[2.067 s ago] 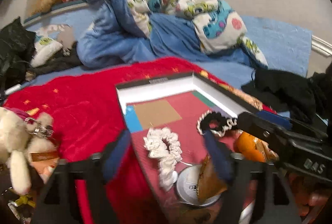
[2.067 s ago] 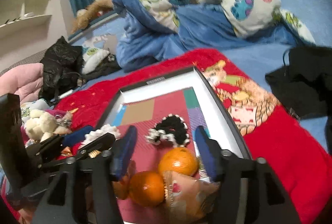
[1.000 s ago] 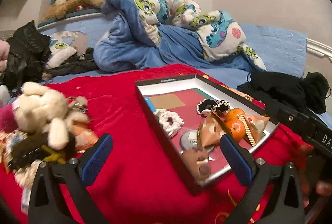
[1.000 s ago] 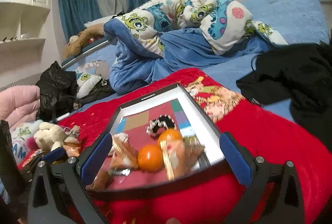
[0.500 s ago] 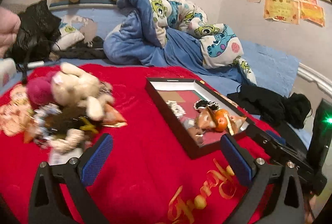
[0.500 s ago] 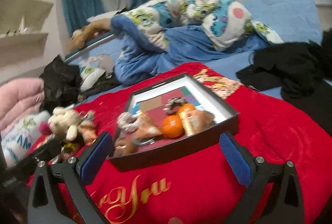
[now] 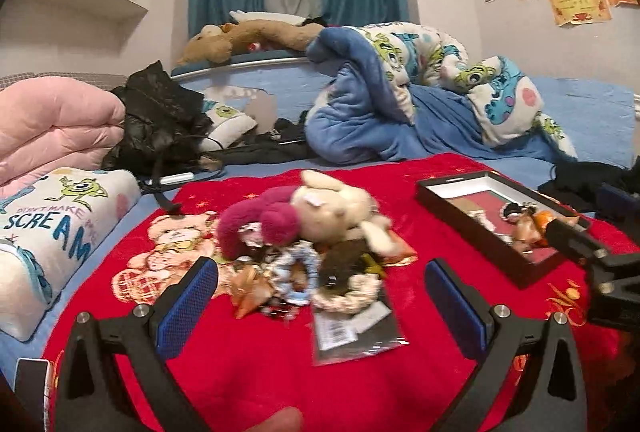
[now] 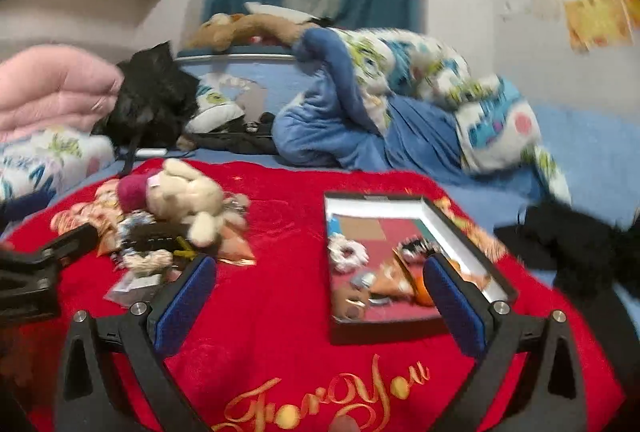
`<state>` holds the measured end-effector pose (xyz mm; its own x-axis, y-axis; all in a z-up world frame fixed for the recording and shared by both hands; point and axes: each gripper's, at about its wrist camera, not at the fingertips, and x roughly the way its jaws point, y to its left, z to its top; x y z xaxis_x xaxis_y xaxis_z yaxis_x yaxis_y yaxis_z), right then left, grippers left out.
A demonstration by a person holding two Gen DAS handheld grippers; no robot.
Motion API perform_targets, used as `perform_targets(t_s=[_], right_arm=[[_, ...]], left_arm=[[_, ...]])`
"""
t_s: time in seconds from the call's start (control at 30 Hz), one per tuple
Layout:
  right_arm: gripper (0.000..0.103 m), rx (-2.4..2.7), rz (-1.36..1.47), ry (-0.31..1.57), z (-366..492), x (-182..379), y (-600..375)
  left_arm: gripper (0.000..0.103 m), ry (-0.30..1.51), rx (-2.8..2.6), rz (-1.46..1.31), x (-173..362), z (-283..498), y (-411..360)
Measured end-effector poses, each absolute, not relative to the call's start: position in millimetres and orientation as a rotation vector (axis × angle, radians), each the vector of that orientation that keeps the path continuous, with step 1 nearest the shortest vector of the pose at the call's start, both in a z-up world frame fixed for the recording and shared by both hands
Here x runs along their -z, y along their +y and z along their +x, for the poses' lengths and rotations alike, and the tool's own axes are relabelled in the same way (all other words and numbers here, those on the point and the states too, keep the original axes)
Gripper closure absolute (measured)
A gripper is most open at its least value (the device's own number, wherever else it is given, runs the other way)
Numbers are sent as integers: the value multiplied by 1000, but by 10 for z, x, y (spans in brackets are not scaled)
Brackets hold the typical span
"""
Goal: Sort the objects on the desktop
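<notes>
Right now both claws hang released and empty over the red blanket [image 7: 260, 372]: the left gripper [image 7: 320, 296] faces the unsorted heap around the cream plush toy [image 7: 336, 208], the right gripper [image 8: 320, 292] sits beside the black tray [image 8: 452, 228]. Seemingly between picks, the next move calls for lowering onto one loose item, perhaps the blue scrunchie [image 7: 298, 274].

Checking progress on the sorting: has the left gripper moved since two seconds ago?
Yes. The left gripper pulled back from over the black tray and swung left; it now faces the toy pile.
</notes>
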<state>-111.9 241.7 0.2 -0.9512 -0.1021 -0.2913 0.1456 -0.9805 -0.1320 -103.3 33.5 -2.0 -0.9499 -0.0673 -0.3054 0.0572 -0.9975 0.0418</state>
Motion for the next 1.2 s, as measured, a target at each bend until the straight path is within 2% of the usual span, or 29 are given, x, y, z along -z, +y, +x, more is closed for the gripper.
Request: perform_targets(t_s=[0.03, 0.2, 0.3, 0.4, 0.6, 1.2], right_arm=[[0, 2963, 419, 216, -1101, -29, 2363], [0, 2902, 395, -90, -1176, 55, 2260], [0, 2959, 441, 27, -1260, 403, 2061], [0, 2912, 547, 100, -1373, 449, 1948], [0, 2961, 365, 121, -1118, 380, 1963], [0, 2937, 358, 111, -1122, 371, 1971]], left_arm=[[0, -55, 3037, 460, 33, -1033, 323], [0, 0, 3040, 512, 205, -1116, 198], [0, -59, 2920, 575, 301, -1192, 222], [0, -61, 2922, 520, 308, -1122, 222], [0, -27, 2968, 464, 294, -1032, 177], [0, 9, 2997, 482, 290, -1030, 172]])
